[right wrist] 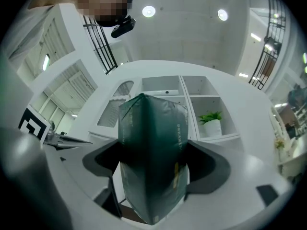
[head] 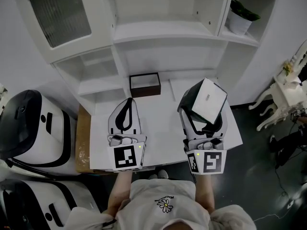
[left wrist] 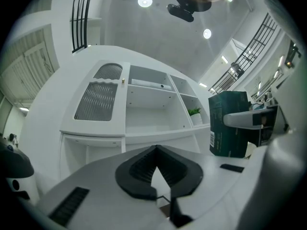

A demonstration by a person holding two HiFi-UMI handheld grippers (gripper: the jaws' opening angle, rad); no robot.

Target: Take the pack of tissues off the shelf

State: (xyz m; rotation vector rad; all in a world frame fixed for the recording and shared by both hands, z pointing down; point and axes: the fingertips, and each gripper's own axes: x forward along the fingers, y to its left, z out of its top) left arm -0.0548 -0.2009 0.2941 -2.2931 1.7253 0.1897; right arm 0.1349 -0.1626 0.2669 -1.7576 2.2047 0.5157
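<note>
Since the pack of tissues [head: 209,97] sits clamped between the two jaws of the right gripper [head: 203,108], in front of the shelf [head: 168,32] and above the white table [head: 158,114] at the foot of the shelf, I judge that it is already off its board and only has to be carried away or put down. The jaws stand wide because the pack is wide; they press on its two broad sides, which seems a safe way to carry a soft pack without slipping. The left gripper [head: 127,104] has its jaws together with nothing between them and hangs low in front of the shelf, to the left of the pack, probably just out of the way. Only the head view shows clearly the pale face of the pack and a dark box [head: 145,84] on the table close under the shelf. The right gripper view shows instead that the wrapper is dark green with some print, and that a small plant [right wrist: 212,122] stands in a right compartment of the shelf. The left gripper view gives the pack from the side, with a barcode.
</note>
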